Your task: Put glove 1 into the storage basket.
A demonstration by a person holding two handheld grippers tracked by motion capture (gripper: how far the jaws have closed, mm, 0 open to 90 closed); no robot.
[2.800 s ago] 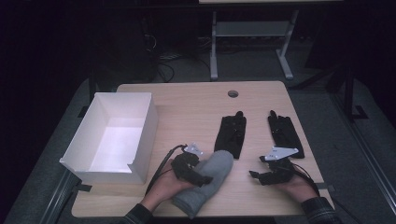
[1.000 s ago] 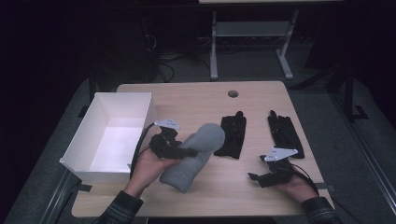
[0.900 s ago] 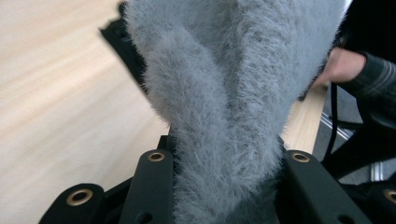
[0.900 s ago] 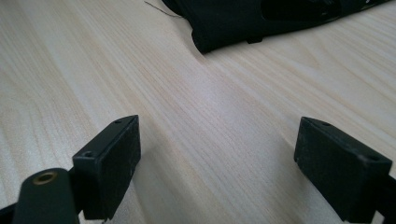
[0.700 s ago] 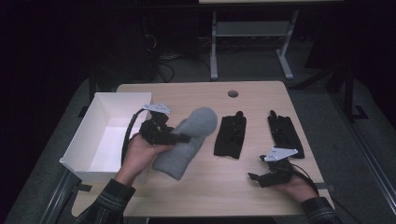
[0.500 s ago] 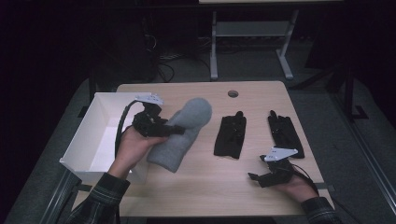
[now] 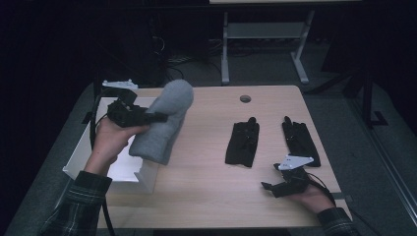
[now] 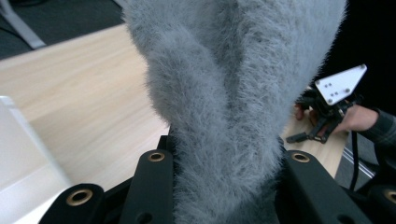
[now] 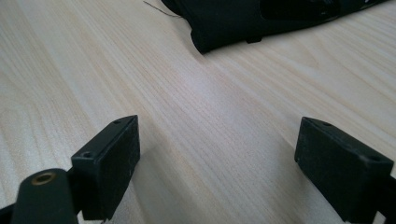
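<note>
Hiding the white box [image 7: 98, 169] partly, grey mitten [image 7: 164, 123] in left gripper [image 7: 147, 118] jaws.

Grey mitten [image 7: 164, 120], black gloves [image 7: 243, 143]

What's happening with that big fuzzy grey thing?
A person is working with a gripper in each hand. The left gripper has its fingers clamped on a fluffy grey mitten and holds it in the air at the edge of the white open box. The right gripper rests open near the table's front edge. Two black gloves lie flat on the light wooden table.
</note>
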